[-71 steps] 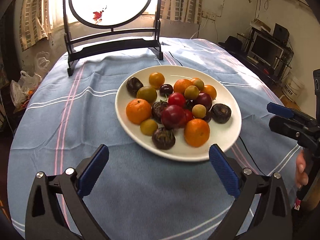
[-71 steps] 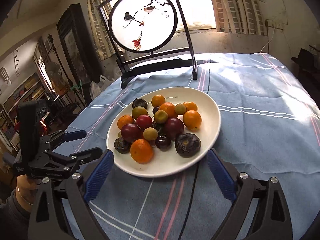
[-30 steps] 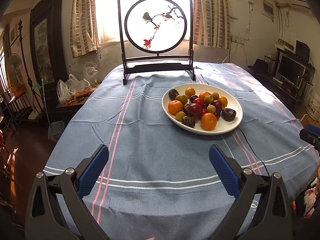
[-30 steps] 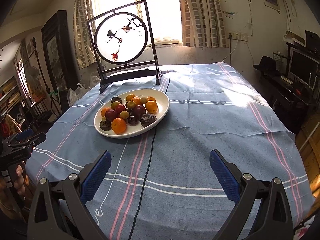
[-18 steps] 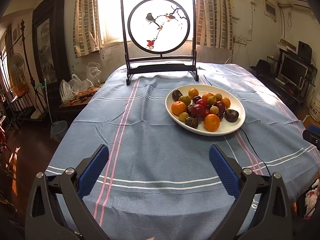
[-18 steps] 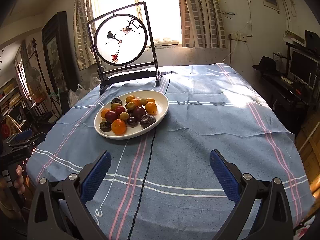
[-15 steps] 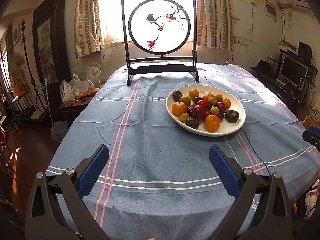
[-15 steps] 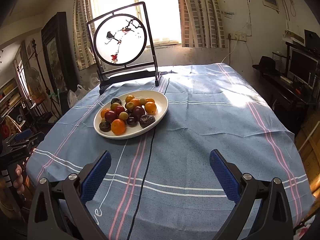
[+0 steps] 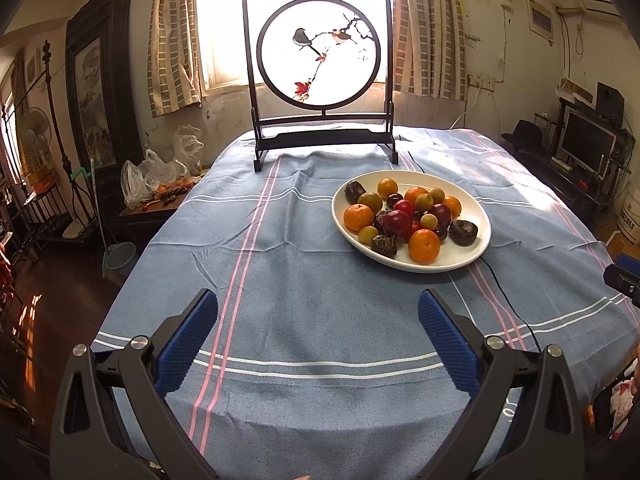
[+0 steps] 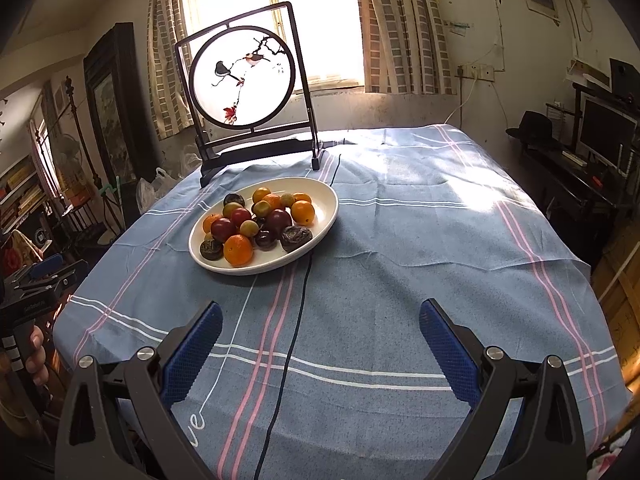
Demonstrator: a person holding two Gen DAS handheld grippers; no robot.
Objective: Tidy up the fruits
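Blue striped tablecloth now fills most of both views, where 2.4 s ago the white plate sat right at the fingertips. Both tongs have pulled back to the near edge: the left gripper and right gripper hang spread wide, holding nothing, well short of the plate. All the fruits remain heaped on the plate as before. Beyond the plate stands the round bird screen, and a black cable runs out from under the plate's near rim.
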